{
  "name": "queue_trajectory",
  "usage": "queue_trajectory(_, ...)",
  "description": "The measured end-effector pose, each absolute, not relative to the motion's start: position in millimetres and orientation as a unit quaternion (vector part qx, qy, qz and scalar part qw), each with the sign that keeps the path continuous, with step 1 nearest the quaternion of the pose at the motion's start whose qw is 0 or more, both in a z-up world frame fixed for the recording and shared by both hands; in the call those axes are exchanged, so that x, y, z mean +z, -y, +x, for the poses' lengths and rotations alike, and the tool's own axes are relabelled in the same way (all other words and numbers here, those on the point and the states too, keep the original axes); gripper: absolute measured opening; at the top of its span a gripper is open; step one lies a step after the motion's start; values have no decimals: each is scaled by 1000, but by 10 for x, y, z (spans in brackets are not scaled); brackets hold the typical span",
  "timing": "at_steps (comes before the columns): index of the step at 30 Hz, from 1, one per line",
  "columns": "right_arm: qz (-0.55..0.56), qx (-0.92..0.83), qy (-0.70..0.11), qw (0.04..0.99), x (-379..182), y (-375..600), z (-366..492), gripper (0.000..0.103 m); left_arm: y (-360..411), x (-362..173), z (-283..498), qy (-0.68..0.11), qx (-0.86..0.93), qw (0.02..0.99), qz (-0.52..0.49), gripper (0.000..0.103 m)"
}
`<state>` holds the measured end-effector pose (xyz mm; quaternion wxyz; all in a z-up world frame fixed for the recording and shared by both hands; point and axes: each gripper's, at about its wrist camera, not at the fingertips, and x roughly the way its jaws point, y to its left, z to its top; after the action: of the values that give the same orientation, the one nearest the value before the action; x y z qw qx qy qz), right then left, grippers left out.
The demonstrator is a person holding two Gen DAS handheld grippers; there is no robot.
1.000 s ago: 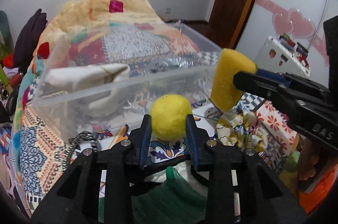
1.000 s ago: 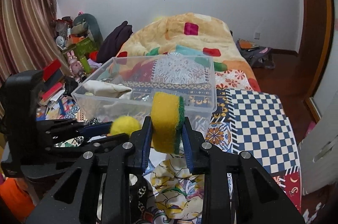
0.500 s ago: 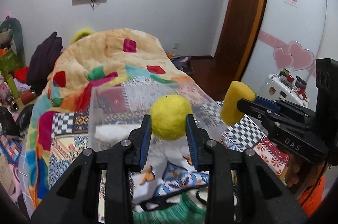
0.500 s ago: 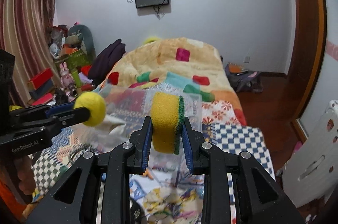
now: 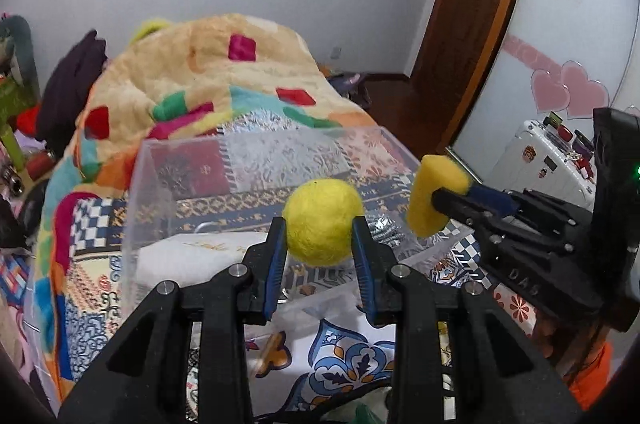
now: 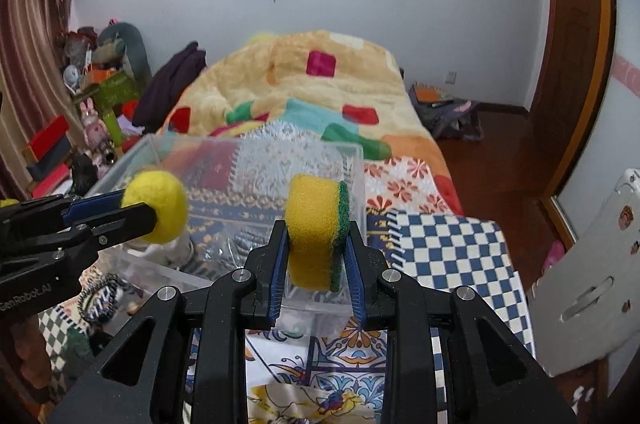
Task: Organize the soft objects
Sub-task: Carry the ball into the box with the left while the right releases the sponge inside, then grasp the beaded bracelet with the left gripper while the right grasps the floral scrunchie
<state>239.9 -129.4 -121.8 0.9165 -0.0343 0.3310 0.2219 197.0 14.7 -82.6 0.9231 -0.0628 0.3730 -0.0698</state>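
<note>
Both grippers loaded, held above the bin.
Left gripper point(image 5: 320, 244) fingers clamp a yellow ball point(image 5: 322, 221); right gripper point(image 6: 316, 256) fingers clamp a sponge point(image 6: 318, 230). Both hang over the clear bin point(image 6: 352, 160) on the bed point(image 6: 304, 92).

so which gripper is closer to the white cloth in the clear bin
Left. The left gripper, holding the yellow ball, is right beside the white cloth in the clear bin. The right gripper, with the sponge, sits farther toward the bin's other end.

Even indoor light, perhaps overhead (fisheye-bent, dark corners), background slightly blurred.
</note>
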Motion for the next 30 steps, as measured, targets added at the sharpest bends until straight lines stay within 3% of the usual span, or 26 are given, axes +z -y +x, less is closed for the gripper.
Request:
queue_trajectory(7,-53,223,-337,913,-1226,1278,2374,26,-107,-901,2010,-389,-58,918,-41,34)
queue_trajectory(12,-48,231,-335,912,-1184,1296,2338,52,-91,-864,1907,-381,-60,922,-36,37)
queue_trajectory(16,-51,234,-317,918,-1090,1315,2248,54,-88,-746,1769,-360,-53,931,-22,38)
queue_trajectory(17,-49,236,-312,919,-1052,1337,2210,54,-88,-696,1712,-352,-52,935,-17,39)
queue_trajectory(20,-42,239,-302,922,-984,1371,2139,59,-101,-559,1556,-324,-47,945,-10,59)
queue_trajectory(24,-34,237,-282,929,-919,1446,1993,84,-153,-408,1310,-293,-45,955,-3,67)
queue_trajectory(27,-30,237,-275,931,-913,1493,1885,85,-227,-375,1164,-285,-42,958,-6,81)
queue_trajectory(30,-33,236,-281,930,-965,1517,1815,85,-321,-409,1048,-288,-34,957,-12,85)
